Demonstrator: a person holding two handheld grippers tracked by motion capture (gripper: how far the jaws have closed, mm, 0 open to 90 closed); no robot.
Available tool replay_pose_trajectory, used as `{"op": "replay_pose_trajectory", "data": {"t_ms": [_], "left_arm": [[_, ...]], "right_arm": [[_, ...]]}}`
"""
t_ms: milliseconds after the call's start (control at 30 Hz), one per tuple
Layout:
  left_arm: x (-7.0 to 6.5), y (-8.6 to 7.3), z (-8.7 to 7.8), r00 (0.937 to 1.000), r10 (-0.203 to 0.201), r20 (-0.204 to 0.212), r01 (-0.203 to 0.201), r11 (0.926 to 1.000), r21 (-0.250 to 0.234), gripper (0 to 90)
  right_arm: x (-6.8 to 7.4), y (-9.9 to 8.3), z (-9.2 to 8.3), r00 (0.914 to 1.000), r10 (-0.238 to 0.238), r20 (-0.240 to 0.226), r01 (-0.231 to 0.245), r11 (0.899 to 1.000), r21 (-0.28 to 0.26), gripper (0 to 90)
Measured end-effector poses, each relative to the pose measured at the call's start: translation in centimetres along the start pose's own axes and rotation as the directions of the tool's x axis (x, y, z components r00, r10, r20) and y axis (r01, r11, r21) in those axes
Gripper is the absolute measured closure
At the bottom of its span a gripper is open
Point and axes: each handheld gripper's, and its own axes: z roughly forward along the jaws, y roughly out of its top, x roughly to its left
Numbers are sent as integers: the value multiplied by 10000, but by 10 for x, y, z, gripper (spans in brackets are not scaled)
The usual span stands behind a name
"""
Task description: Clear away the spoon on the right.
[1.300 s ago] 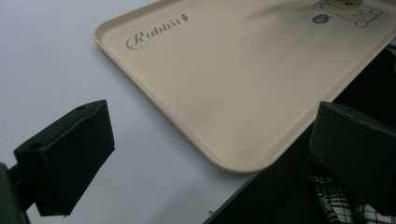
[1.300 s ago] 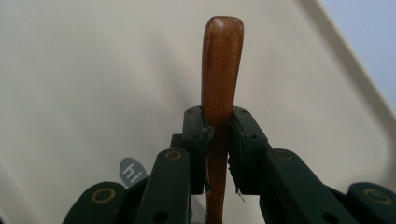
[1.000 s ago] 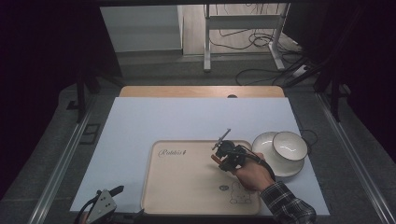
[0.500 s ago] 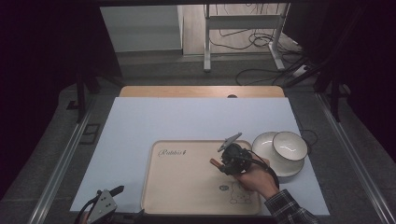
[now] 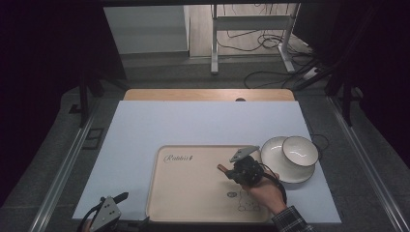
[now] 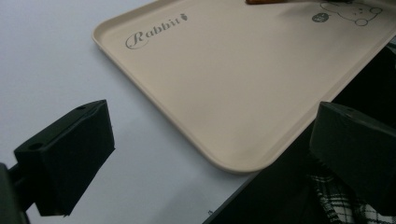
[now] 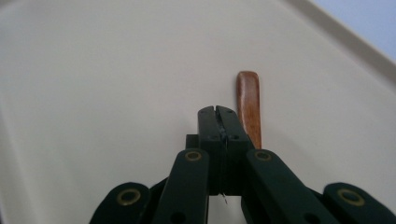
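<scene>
Here the right gripper (image 7: 218, 109) sits low over the tray (image 5: 193, 193), jaws having just been closing and now pressed flat together with nothing between them. The brown handle (image 7: 248, 105) lies on the tray just beside the jaws, on their right in the right gripper view, not gripped. The left gripper (image 5: 107, 215) rests near the tray's near-left corner, jaws spread wide, empty. A bowl (image 5: 300, 150) sits on a plate (image 5: 273, 152) right of the tray.
</scene>
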Motion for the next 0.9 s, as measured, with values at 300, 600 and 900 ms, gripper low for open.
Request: {"op": "replay_pose_trajectory", "data": {"t_ms": [300,600,900], "left_arm": [[-1,1,1,9999,131,30,-131,9999,83,0],[-1,1,1,9998,178,58,-179,9997,161,0],[-1,1,1,9998,171,79,-172,9998,128,0]], "right_arm": [[0,-12,8,9997,117,233,-116,9999,-64,899],[-3,-17,14,9989,39,475,-46,9999,162,900],[-15,-21,14,9961,417,777,-432,9989,176,900]]}}
